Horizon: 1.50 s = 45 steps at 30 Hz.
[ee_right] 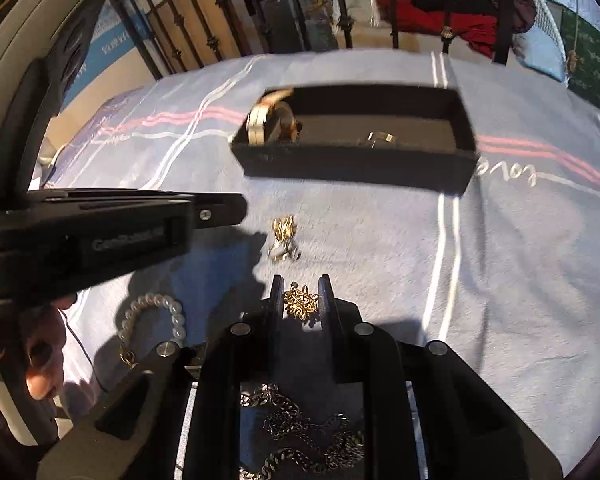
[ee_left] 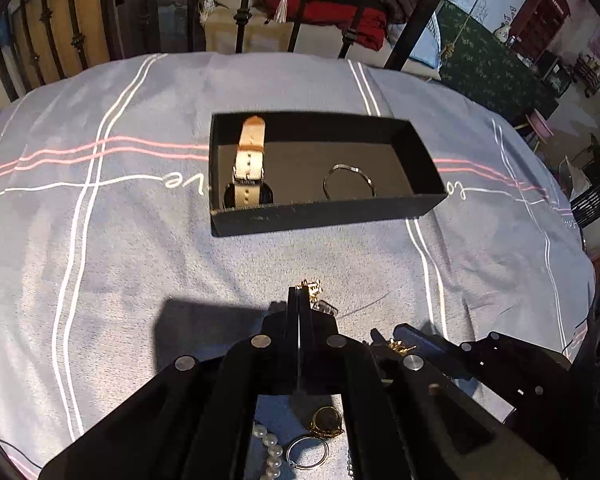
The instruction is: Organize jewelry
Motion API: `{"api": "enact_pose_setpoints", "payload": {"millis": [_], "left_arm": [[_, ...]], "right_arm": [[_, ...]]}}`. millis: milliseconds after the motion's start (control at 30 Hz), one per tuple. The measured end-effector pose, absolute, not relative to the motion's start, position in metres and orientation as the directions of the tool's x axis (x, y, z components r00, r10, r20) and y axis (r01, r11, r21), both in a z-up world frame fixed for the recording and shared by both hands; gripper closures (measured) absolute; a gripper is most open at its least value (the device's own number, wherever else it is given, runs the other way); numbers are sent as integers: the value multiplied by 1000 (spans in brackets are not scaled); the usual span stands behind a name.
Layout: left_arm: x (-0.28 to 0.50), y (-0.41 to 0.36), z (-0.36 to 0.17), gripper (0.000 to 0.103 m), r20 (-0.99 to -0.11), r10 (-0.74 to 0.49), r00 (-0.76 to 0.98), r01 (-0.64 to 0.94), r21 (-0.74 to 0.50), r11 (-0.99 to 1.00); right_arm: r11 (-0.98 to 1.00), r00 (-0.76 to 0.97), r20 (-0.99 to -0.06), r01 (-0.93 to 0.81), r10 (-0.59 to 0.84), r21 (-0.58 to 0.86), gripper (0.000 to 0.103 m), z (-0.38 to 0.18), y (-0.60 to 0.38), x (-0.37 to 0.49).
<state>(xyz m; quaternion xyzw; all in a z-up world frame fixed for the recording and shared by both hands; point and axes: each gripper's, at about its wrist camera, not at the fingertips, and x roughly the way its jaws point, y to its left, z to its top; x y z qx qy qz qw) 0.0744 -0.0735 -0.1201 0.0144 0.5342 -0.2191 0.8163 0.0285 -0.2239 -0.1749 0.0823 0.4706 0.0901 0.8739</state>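
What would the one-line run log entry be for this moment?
left claw: shut, empty | right claw: open around gold brooch | black box: watch, bangle | task: ongoing

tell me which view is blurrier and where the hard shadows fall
Right wrist view: motion-smeared, the black cardboard box streaked along its edges. Left wrist view: sharper, with a hard-edged shadow of the left gripper on the blue-grey striped bedsheet. Both bend straight lines near the rim.

There was one black box (ee_left: 324, 216), holding one watch (ee_left: 249, 160) and one bangle (ee_left: 350, 182). Outside lay one pearl bracelet (ee_right: 152, 316), two gold brooches (ee_right: 302, 304), two rings (ee_left: 308, 452) and one chain (ee_right: 300, 432).
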Motion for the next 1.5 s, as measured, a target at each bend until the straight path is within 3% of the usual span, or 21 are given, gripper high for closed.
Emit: {"api": "enact_pose_setpoints", "payload": {"millis": [267, 600, 633, 667, 700, 867, 933, 1000, 1067, 1167, 1300, 1500], "left_arm": [[82, -66, -82, 103, -839, -390, 379, 343, -264, 901], [87, -68, -111, 103, -871, -348, 347, 313, -242, 918], [88, -66, -114, 103, -873, -348, 342, 305, -248, 920], [88, -62, -117, 103, -875, -347, 337, 290, -254, 923], [88, -59, -120, 103, -875, -349, 335, 277, -262, 924], [78, -65, -142, 102, -897, -330, 296, 279, -249, 927], [73, -73, -148, 91, -900, -334, 279, 285, -255, 924], [69, -80, -152, 62, -899, -335, 282, 276, -259, 926], [68, -87, -153, 55, -896, -324, 304, 272, -244, 931], [70, -100, -159, 55, -901, -286, 325, 296, -190, 936], [73, -109, -175, 88, -917, -198, 346, 307, -89, 948], [69, -86, -151, 88, -870, -280, 405, 302, -162, 940]], "right_arm": [[986, 632, -760, -39, 150, 162, 85, -119, -255, 83], [995, 613, -786, 0, 78, 98, 81, -123, -267, 125], [996, 612, -788, 15, 64, 93, 68, -125, -268, 118], [994, 614, -787, 28, 63, 102, 45, -128, -271, 109], [994, 622, -781, 41, 54, 101, 37, -129, -273, 97], [992, 613, -789, 60, 50, 109, 30, -146, -272, 35], [990, 594, -802, 74, 54, 122, 30, -157, -270, 14], [987, 581, -811, 82, 65, 137, 29, -164, -268, 1], [987, 571, -818, 82, 69, 141, 28, -169, -266, -6], [984, 568, -819, 83, 82, 156, 27, -172, -266, -10], [985, 578, -812, 74, 86, 157, 25, -168, -264, -6], [988, 588, -805, 64, 75, 138, 23, -164, -261, -3]]}}
